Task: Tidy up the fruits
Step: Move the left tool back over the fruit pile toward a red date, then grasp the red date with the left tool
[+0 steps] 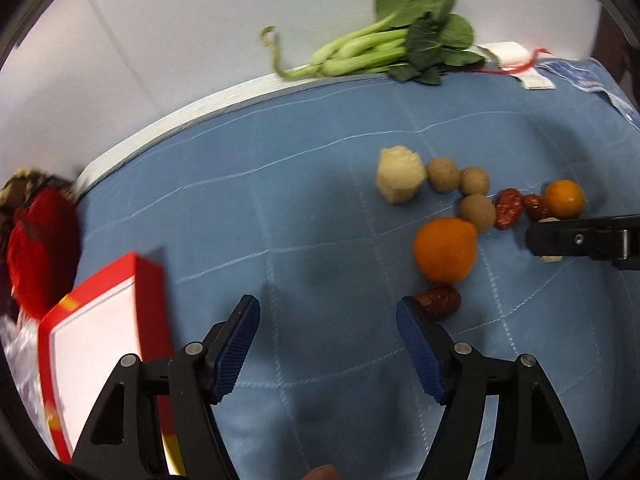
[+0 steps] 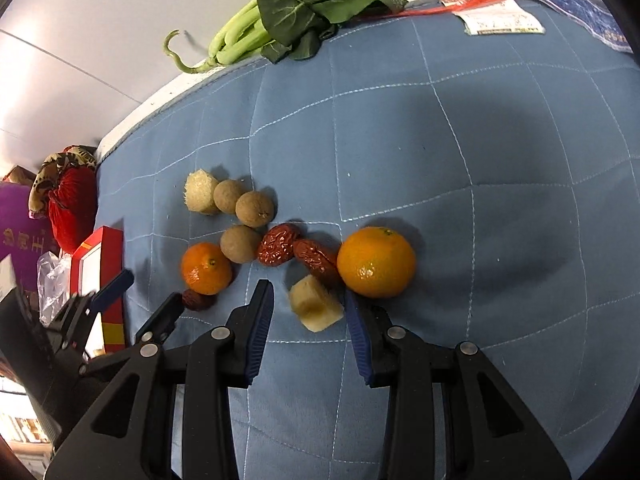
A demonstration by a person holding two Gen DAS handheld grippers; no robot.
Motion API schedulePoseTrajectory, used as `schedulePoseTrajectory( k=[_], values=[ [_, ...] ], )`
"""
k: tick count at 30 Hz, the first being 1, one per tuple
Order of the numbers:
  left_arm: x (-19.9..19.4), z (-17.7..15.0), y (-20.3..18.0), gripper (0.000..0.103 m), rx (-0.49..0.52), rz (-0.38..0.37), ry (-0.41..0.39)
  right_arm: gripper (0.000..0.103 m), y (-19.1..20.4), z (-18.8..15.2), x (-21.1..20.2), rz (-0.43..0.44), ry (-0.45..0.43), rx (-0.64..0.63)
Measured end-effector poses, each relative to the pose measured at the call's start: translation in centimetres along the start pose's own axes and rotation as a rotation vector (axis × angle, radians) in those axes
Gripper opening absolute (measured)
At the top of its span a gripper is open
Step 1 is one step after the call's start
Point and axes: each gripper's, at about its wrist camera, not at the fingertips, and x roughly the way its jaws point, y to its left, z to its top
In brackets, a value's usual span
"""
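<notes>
Fruits lie clustered on the blue quilt. Right gripper, jaws spread, straddles a pale cut chunk without clamping it; beside it sit wrinkled red dates, brown longans and glossy oranges. Left gripper hangs released near another date. Labels beyond are unreadable.

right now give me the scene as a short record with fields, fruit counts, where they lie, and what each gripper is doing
surface: blue quilted cloth
oranges: two, small orange and large orange
longans: three, e.g.
red dates: three; two touching mid-cluster, one beside the small orange
pale cut chunks: two, far one, near one
greens: bok choy at the far edge
box: red box, left of the fruit
left gripper: open, holds nothing
right gripper: open, jaws either side of the near chunk
</notes>
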Motion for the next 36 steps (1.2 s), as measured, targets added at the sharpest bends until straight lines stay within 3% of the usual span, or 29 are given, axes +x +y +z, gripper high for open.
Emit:
schedulePoseTrajectory(
  k=[13,23,26,29,36],
  values=[
    [-2.2,0.4,-1.5,0.072,0.084,-0.183,-0.073,0.035,-0.1,0.0,-0.1,0.01,0.003,-0.011],
    [-4.9,0.2,-4.6,0.072,0.193,-0.266,-0.105,0.034,-0.5,0.1,0.0,0.023,0.014,-0.003],
    [-5.1,-0.3,-5.2,0.072,0.206,-0.299,-0.098,0.033,-0.6,0.1,0.0,0.027,0.018,0.002],
    [-4.6,-0.1,-5.7,0.072,0.22,-0.273,-0.103,0.033,-0.6,0.0,0.0,0.022,0.018,0.0],
    [-1.9,0.5,-6.0,0.067,0.141,-0.316,-0.023,0.033,-1.0,0.0,0.0,0.048,0.023,0.021]
  ],
)
